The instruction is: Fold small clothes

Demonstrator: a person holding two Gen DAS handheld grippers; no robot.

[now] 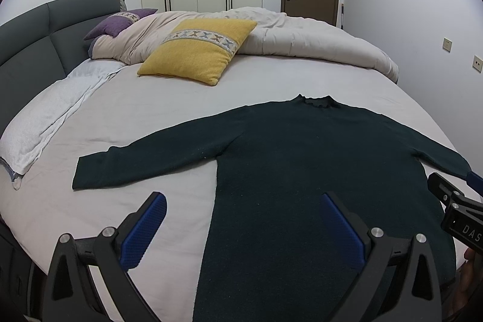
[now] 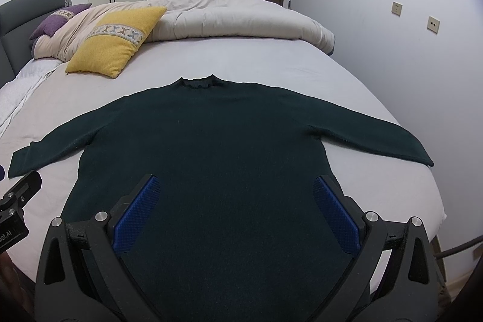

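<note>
A dark green long-sleeved sweater [image 1: 302, 159] lies flat on the bed, collar away from me, both sleeves spread out. In the right wrist view the sweater [image 2: 217, 141] fills the middle. My left gripper [image 1: 244, 201] is open and empty, above the sweater's lower left side, one blue pad over the sheet, the other over the body. My right gripper [image 2: 235, 186] is open and empty above the sweater's lower body. The right gripper also shows at the right edge of the left wrist view [image 1: 452, 201], near the right sleeve cuff.
The bed sheet [image 1: 151, 110] is pale grey. A yellow cushion [image 1: 199, 50], a purple cushion [image 1: 120, 23] and a bunched duvet [image 1: 302, 35] lie at the far end. A white towel [image 1: 51, 116] lies along the left. Grey headboard [image 1: 30, 50] left, wall right.
</note>
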